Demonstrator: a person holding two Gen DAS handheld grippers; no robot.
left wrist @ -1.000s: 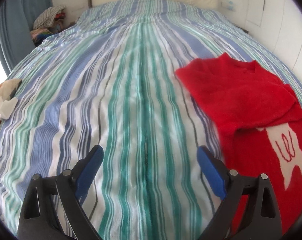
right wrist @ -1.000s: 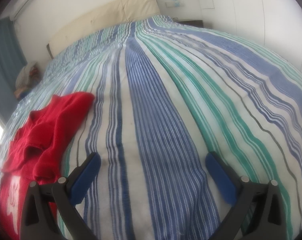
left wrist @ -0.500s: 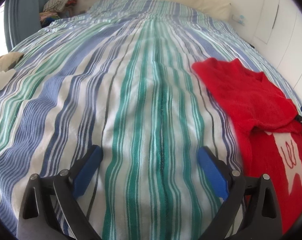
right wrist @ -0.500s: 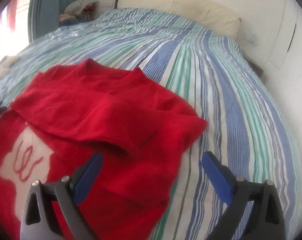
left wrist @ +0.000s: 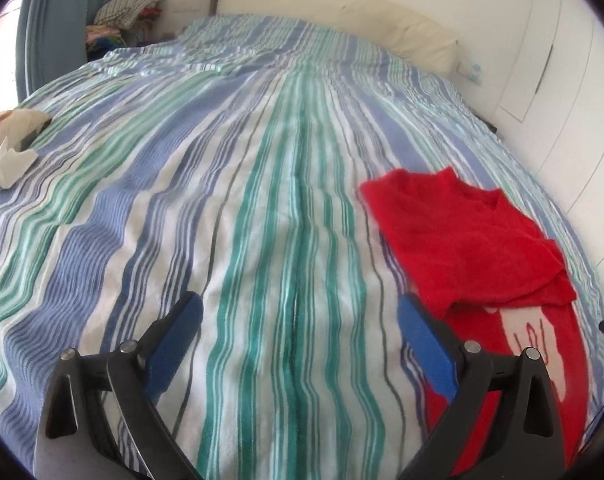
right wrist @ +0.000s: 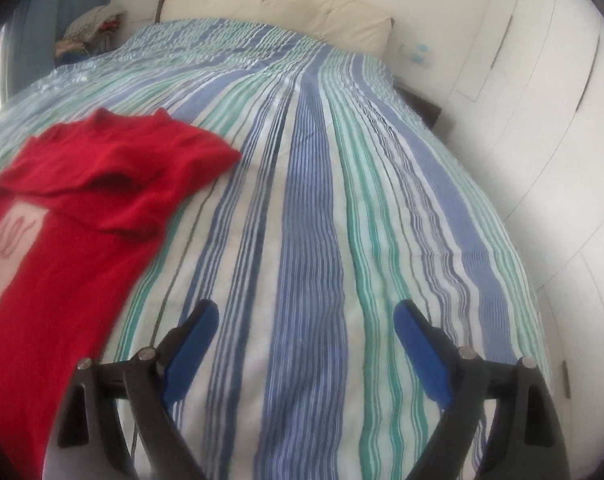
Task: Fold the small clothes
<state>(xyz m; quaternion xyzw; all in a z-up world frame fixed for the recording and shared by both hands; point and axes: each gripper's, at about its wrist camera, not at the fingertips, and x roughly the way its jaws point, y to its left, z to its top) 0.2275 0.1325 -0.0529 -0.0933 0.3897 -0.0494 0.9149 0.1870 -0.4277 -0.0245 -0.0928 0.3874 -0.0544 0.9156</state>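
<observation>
Two grippers spread, empty: left gripper [left wrist: 300, 326] has red sweater [left wrist: 465, 240] to its right, right gripper [right wrist: 305, 326] has it left. Mid-fold, top already over; next, likely pinch a side edge.

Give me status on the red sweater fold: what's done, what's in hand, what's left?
Done: the red sweater lies on the striped bedspread with its upper part folded down over the body; the white motif shows below that fold.
In hand: nothing. The left claw and right claw are both open over bare bedspread.
Left: probably the remaining folds; the lower body is still spread flat.
</observation>
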